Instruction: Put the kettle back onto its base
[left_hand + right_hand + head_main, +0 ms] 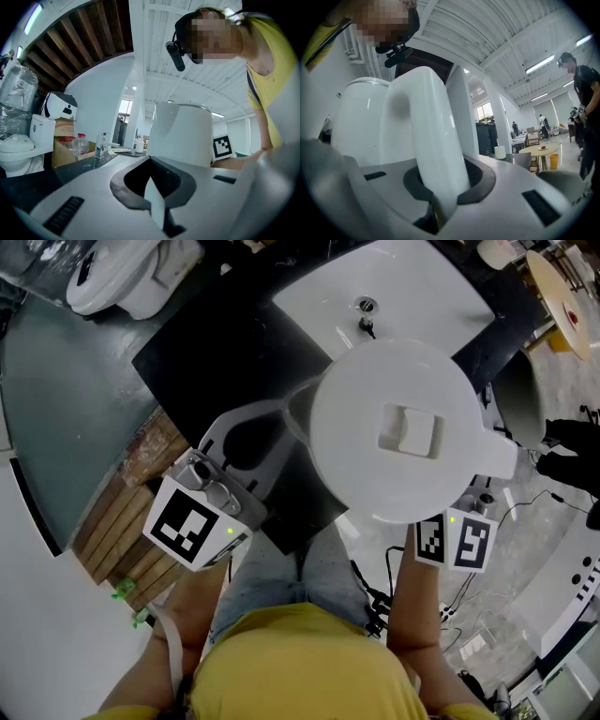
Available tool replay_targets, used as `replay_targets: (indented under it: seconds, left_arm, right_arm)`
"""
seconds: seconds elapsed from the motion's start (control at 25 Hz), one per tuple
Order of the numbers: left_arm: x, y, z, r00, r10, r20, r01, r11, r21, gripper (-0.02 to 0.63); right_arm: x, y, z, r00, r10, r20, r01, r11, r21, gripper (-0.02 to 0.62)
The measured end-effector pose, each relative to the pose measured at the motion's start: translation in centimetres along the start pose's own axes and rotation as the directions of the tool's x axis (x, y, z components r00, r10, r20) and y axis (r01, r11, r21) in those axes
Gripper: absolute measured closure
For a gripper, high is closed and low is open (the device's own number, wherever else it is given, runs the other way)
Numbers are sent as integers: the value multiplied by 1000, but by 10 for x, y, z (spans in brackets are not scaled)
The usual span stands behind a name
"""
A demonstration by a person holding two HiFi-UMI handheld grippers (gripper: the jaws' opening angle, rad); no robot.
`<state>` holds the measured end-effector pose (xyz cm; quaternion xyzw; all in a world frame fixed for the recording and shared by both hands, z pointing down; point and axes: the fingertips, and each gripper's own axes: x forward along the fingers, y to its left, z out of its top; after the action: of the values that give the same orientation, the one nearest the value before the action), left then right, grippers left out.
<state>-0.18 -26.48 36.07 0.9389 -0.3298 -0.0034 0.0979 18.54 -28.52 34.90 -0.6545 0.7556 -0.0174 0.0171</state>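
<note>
Above the black table (216, 343) and its white sink (422, 296), the kettle (394, 427) is held up in the air, between the two grippers. The right gripper (440, 190) has its fingers clenched on the fat, curved handle (426, 136). The left gripper (153, 190) seems to pinch the thin lip of the spout (296, 411).

I think this is the carrying step. No view shows the base, so it must be found first. Next, the kettle needs to be kept flat, moved over the base and set down gently in the middle.

The kettle is smooth, shiny white plastic. It is round, with a flat lid and a square button (409, 430) on top.
</note>
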Motion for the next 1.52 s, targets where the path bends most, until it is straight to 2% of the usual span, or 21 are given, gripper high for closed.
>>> replay_targets:
  seconds: [0.12, 0.48, 0.92, 1.52]
  left_arm:
    - [0, 0, -1, 1000, 2, 0, -2, 1000, -4, 600]
    - [2, 1, -1, 1000, 20, 4, -20, 1000, -22, 600]
    - [0, 3, -3, 999, 53, 5, -52, 998, -43, 600]
    - [-6, 3, -4, 994, 112, 5, -112, 993, -37, 600]
  right_arm:
    - [-5, -3, -10, 999, 8, -39, -9, 1000, -6, 537]
    - [-3, -1, 0, 999, -5, 41, 6, 1000, -18, 537]
    - [-6, 3, 1, 999, 7, 51, -7, 1000, -4, 535]
    - [-22, 4, 4, 999, 1, 45, 0, 1000, -27, 482]
